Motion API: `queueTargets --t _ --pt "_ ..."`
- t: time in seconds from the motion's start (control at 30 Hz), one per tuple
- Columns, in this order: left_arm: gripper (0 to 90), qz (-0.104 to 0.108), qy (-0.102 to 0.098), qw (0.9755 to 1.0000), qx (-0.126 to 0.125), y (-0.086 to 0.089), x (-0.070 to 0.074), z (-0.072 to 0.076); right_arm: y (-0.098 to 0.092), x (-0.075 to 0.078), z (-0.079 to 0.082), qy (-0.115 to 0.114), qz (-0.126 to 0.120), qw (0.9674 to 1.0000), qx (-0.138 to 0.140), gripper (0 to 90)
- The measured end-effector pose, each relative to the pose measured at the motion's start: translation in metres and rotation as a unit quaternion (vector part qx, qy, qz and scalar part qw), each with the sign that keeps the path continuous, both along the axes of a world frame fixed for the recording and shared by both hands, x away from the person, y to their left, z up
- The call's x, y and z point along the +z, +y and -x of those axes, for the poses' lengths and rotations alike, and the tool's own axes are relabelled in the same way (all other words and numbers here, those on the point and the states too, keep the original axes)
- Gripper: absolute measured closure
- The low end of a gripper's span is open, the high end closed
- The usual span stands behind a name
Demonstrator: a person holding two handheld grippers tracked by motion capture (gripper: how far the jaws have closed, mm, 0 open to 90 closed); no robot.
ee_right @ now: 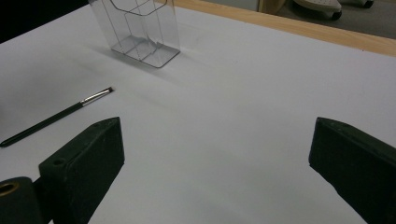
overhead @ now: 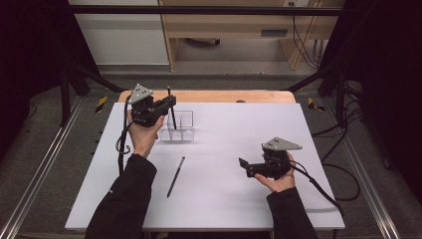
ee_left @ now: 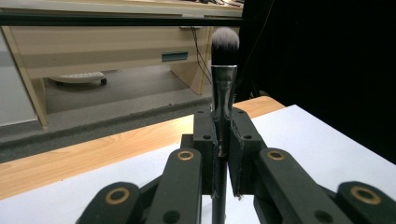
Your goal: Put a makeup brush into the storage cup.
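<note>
Nearest the front edge of the tabletop, the right gripper sat with its fingers wide open and empty, the thin liner brush lying flat off to its side, long axis running front to back. Further back, the left gripper had its fingers clamped on the makeup brush, held upright with bristles up, right over the clear organizer near the far edge. Its compartments looked empty, so it seemed a straight drop down.

Makeup brush clamped upright above clear organizer.
Black handle, silver ferrule, dark bristle tuft with pale tip uppermost; pinched mid-handle between the left gripper pads, lower end over the organizer. Clear plastic, divided into compartments, standing at far left of the white tabletop.
</note>
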State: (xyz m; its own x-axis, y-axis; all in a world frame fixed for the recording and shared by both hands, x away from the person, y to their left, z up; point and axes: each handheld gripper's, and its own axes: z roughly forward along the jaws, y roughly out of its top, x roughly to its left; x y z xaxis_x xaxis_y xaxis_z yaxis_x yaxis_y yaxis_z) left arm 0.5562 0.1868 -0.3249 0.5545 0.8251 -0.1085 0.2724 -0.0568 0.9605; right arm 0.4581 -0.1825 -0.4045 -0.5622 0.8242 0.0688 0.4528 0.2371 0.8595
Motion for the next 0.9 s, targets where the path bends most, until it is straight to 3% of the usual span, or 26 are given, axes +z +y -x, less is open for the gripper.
queueTargets --t 0.9 --pt "82.6 -0.01 -0.008 0.9995 0.029 0.008 -0.001 -0.025 0.001 -0.002 -0.001 0.004 0.003 1.0 0.0 4.0"
